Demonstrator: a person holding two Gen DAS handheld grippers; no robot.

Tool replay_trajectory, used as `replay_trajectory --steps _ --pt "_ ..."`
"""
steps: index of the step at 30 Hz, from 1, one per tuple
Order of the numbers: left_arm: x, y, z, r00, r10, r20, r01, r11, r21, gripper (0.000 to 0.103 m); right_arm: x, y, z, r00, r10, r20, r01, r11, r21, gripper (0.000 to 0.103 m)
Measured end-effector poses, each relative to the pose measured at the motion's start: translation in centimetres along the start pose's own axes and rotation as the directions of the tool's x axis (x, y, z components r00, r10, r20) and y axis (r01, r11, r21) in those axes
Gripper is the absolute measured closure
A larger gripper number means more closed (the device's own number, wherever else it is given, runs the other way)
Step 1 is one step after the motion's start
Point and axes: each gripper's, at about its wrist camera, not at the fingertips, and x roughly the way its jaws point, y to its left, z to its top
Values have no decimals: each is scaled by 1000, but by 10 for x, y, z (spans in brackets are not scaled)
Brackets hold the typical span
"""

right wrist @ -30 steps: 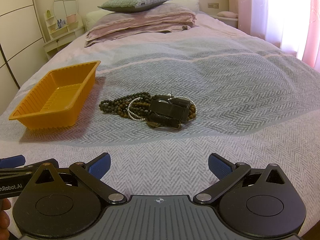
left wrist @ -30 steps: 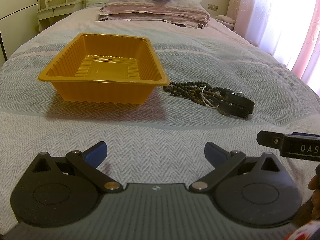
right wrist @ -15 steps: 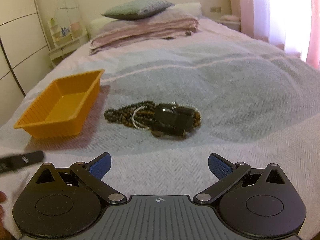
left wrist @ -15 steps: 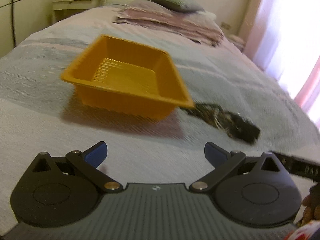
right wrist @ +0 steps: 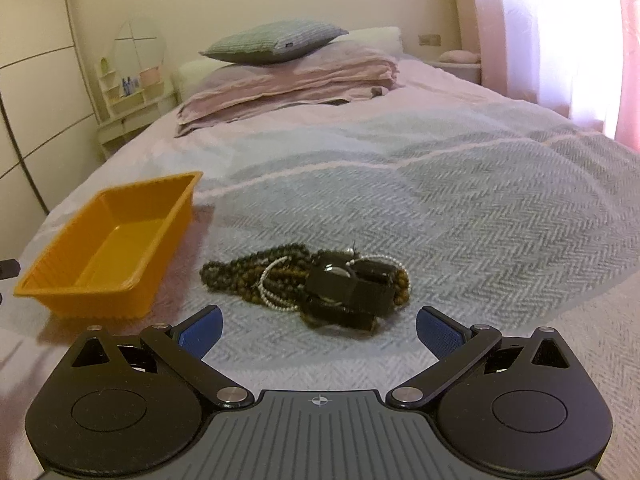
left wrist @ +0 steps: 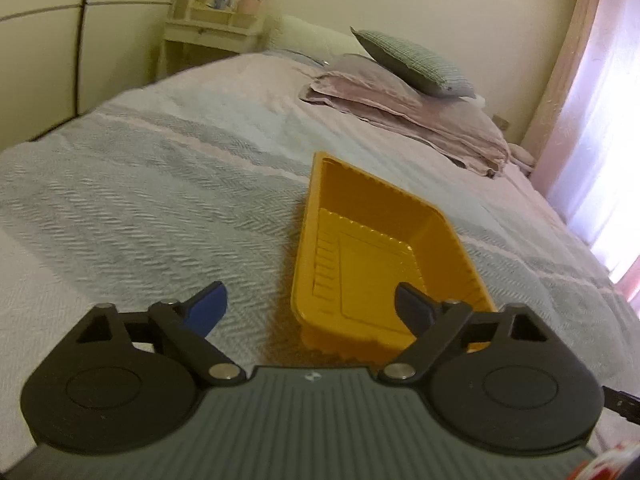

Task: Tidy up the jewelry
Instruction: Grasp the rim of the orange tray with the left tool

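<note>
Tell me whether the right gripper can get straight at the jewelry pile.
Probably yes. The right gripper is open, and the jewelry pile lies just ahead on bare bedspread. The orange tray sits off to the left.

- The right tool [right wrist: 318, 326] hangs over the bed [right wrist: 460, 208], its blue-tipped fingers [right wrist: 200, 326] spread wide with nothing between them.
- A jewelry pile [right wrist: 308, 280] of dark bead strands, a pearl-like loop and black pieces lies just beyond the fingertips.
- An orange tray [right wrist: 52, 292] sits left of the pile, apart from it.
</note>
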Motion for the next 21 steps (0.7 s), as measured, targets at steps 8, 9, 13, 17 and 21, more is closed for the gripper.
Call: replay_trajectory --steps 8,9,13,17,21 --pt "37 8 -3 997 -43 -60 43 999 13 57 32 6 -1 999 -7 -46 6 1000 -13 0" --pt "40 9 -4 997 -42 -68 43 999 14 62 36 7 -2 999 -7 -52 6 1000 -16 0" --pt "49 9 -5 995 -43 -93 43 999 1 72 48 10 -6 997 -5 -73 3 1000 -25 0" --pt "54 7 -6 992 -41 -119 42 999 4 77 55 11 -6 997 -5 -77 3 1000 -27 0" --pt "57 4 -2 991 -35 -132 37 999 9 88 57 11 -5 997 -5 -76 3 1000 -29 0"
